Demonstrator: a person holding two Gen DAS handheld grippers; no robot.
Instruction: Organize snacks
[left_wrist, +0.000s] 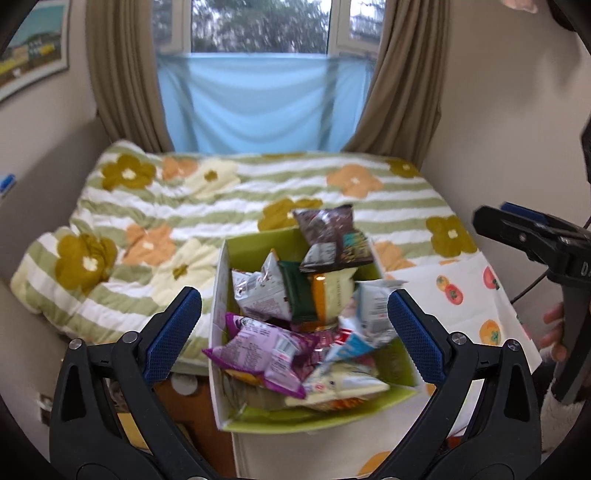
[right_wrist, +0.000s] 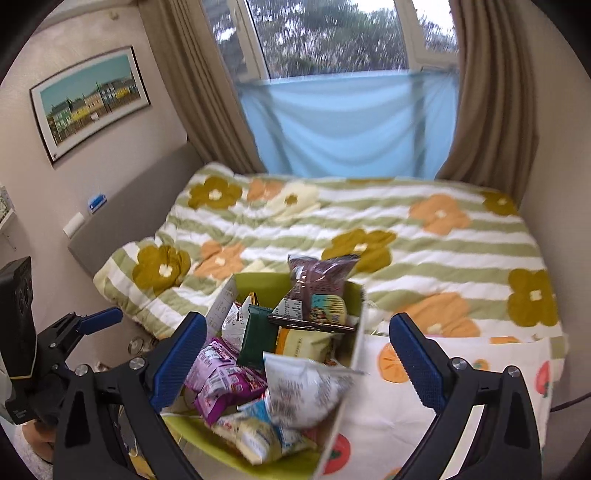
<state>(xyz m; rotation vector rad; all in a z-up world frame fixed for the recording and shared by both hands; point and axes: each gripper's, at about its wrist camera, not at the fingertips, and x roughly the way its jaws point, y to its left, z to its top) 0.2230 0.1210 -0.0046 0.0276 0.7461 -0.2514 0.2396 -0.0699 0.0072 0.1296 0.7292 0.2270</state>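
A green-lined cardboard box (left_wrist: 258, 247) (right_wrist: 258, 282) stands on a white fruit-print cloth, heaped with several snack packets. A brown packet (left_wrist: 328, 236) (right_wrist: 317, 280) tops the pile at the back. A purple packet (left_wrist: 266, 350) (right_wrist: 221, 380) lies at the front left, and a dark green bar (left_wrist: 297, 291) (right_wrist: 256, 336) sits in the middle. My left gripper (left_wrist: 295, 332) hovers open over the box, nothing between its blue pads. My right gripper (right_wrist: 299, 354) is also open and empty above the box. The right gripper also shows from the side in the left wrist view (left_wrist: 532, 236), and the left one in the right wrist view (right_wrist: 88, 321).
A bed with a green-striped flower quilt (left_wrist: 221, 206) (right_wrist: 369, 229) fills the space behind the box. The fruit-print cloth (left_wrist: 461, 295) (right_wrist: 424, 406) covers the surface to the right. A window with brown curtains and a blue cloth stands beyond. A person's hand (left_wrist: 554, 332) holds the right gripper's handle.
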